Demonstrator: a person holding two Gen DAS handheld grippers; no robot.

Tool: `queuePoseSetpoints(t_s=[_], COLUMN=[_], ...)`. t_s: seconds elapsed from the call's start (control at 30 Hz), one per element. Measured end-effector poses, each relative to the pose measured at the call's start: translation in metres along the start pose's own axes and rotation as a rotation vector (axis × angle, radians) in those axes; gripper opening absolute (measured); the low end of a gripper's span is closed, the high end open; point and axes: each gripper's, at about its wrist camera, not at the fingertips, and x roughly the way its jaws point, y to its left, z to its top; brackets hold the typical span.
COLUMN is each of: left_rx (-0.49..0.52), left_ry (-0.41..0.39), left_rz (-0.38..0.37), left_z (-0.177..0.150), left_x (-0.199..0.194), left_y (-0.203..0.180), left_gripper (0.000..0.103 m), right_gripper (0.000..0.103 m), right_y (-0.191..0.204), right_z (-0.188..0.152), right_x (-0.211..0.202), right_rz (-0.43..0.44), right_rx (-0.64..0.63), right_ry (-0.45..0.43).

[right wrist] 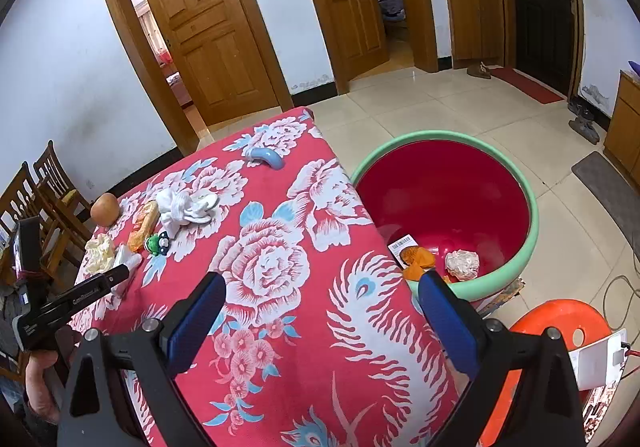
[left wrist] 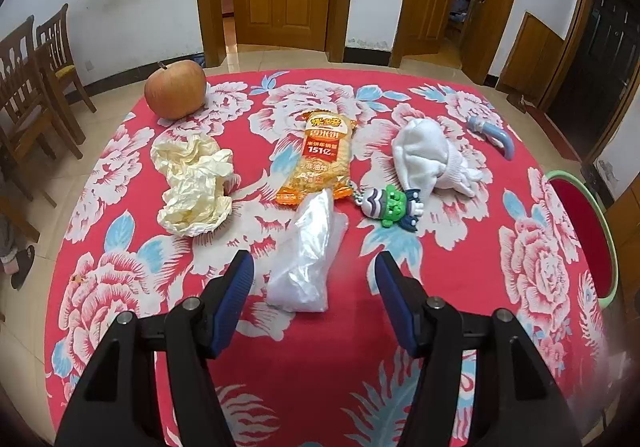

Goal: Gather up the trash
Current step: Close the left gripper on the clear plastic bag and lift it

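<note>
A crumpled clear plastic bag (left wrist: 304,259) lies on the bench (left wrist: 460,327) between the spread left claw (left wrist: 314,267); right claw (right wrist: 322,293) spread, empty.

A clear crumpled plastic bag (left wrist: 305,255) lies flat on the red floral tablecloth (left wrist: 460,287). Its far tip touches an orange snack packet (left wrist: 318,159), and a wad of pale yellow paper (left wrist: 192,183) lies left of the bag. Beside the table, the red basin (right wrist: 532,239) holds a paper ball (right wrist: 462,265) and orange scraps (right wrist: 418,259).
</note>
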Motion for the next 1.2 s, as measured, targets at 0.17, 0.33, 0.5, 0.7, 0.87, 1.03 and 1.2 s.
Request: queuePoseSetpoints(t_s=[0.17, 0.33, 0.5, 0.7, 0.87, 1.03, 1.2], left_rx=[-0.010, -0.021, -0.022, -0.031, -0.052, -0.070, -0.088], left_ry=[0.005, -0.001, -0.014, -0.065, -0.107, -0.147, -0.171], left_rz=[-0.005, -0.006, -0.034, -0.059, -0.056, -0.047, -0.035], left_z=[0.000, 0.001, -0.002, -0.005, -0.005, -0.003, 0.003], left_x=[0.006, 0.010, 0.003, -0.026, -0.052, -0.073, -0.083], left_y=[0.004, 0.008, 0.009, 0.013, 0.024, 0.037, 0.049], left_gripper=[0.042, 0.033, 0.029, 0.029, 0.029, 0.029, 0.029], right_gripper=[0.099, 0.099, 0.099, 0.099, 0.099, 0.099, 0.099], right_y=[0.001, 0.005, 0.008, 0.018, 0.038, 0.068, 0.108], right_z=[0.000, -0.001, -0.002, -0.003, -0.004, -0.003, 0.001], right_x=[-0.002, -0.010, -0.024, -0.045, -0.062, -0.069, -0.070], right_rz=[-0.003, -0.013, -0.023, -0.015, 0.016, 0.110, 0.178], right_rx=[-0.005, -0.023, -0.041, -0.077, -0.126, -0.186, -0.270], right_ry=[-0.003, -0.019, -0.036, -0.062, -0.082, -0.057, -0.043])
